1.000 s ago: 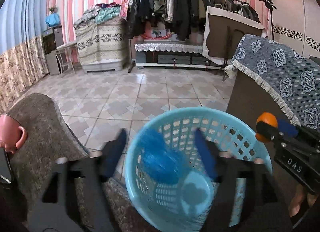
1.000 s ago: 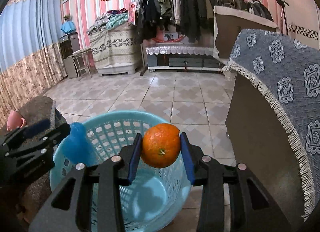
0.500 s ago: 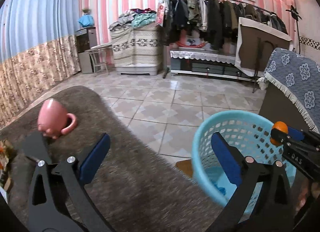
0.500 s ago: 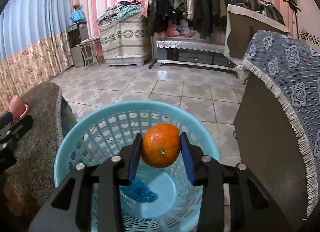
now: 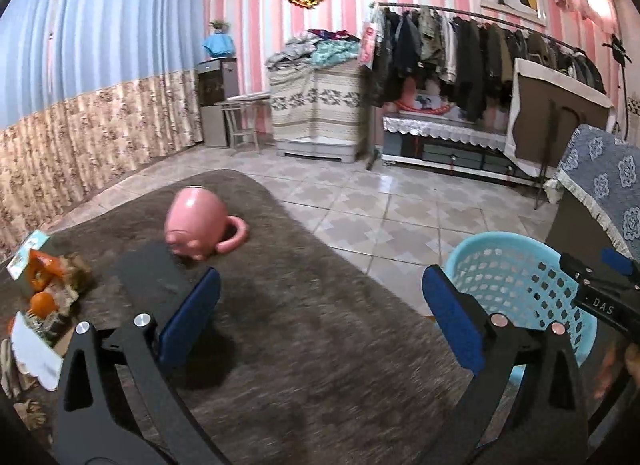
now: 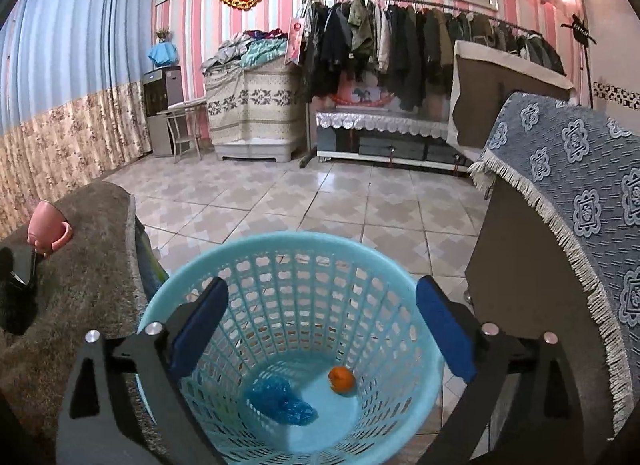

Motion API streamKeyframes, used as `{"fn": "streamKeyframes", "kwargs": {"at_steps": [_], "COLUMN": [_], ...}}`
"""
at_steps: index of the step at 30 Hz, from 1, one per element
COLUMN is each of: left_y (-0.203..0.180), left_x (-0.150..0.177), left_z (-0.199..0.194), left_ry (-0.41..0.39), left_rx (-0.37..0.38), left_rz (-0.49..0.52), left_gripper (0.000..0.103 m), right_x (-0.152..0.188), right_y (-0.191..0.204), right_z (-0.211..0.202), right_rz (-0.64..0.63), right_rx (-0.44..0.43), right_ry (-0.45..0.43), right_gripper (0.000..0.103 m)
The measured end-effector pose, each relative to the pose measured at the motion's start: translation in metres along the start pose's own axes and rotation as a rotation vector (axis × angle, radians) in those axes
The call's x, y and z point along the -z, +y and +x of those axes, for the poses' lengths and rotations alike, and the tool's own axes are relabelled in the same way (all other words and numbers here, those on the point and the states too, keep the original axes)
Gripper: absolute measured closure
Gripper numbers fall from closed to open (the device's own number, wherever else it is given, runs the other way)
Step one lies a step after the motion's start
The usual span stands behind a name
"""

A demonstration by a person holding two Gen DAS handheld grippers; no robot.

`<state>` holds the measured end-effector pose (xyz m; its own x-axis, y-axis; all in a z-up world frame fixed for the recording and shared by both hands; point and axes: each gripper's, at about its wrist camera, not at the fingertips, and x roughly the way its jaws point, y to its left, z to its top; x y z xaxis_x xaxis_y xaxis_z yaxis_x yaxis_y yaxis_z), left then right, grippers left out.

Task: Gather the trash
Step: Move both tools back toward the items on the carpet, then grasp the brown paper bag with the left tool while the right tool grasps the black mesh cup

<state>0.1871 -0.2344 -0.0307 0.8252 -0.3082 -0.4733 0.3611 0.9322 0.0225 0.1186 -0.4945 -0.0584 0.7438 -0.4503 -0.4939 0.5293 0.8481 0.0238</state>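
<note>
A light blue plastic basket (image 6: 224, 265) stands on the floor; it also shows in the left wrist view (image 5: 516, 277). In it lie an orange (image 6: 341, 379) and a crumpled blue bag (image 6: 282, 405). My right gripper (image 6: 320, 329) is open and empty above the basket. My left gripper (image 5: 318, 313) is open and empty over the brown table cover (image 5: 320, 345). A pile of trash with wrappers and an orange piece (image 5: 44, 297) lies at the table's left edge.
A pink mug (image 5: 198, 227) lies on its side on the table beside a black flat object (image 5: 156, 281). A cabinet with a blue patterned cloth (image 6: 568, 193) stands right of the basket. Tiled floor lies beyond.
My right gripper opened and the orange dropped into the basket. My left gripper swung left from the basket to over the table.
</note>
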Motion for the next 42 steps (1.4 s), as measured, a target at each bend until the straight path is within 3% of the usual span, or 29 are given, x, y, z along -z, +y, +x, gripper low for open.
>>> {"fn": "streamKeyframes", "kwargs": {"at_steps": [20, 34, 42], "left_y": [0.137, 0.233, 0.263], "left_x": [0.037, 0.096, 0.131], "left_z": [-0.104, -0.146, -0.133], "left_ry": [-0.021, 0.057, 0.151], "left_rx": [-0.264, -0.423, -0.418], "left_rz": [-0.089, -0.188, -0.257], "left_gripper": [0.005, 0.005, 0.005], "right_x": [0.004, 0.028, 0.062], "right_y": [0.06, 0.141, 0.186], "right_z": [-0.057, -0.092, -0.09], "right_rz": [-0.105, -0.222, -0.34], "right_rx": [-0.102, -0.287, -0.345], "right_ry": [-0.05, -0.031, 0.009], "right_gripper": [0.004, 0.004, 0.004]}}
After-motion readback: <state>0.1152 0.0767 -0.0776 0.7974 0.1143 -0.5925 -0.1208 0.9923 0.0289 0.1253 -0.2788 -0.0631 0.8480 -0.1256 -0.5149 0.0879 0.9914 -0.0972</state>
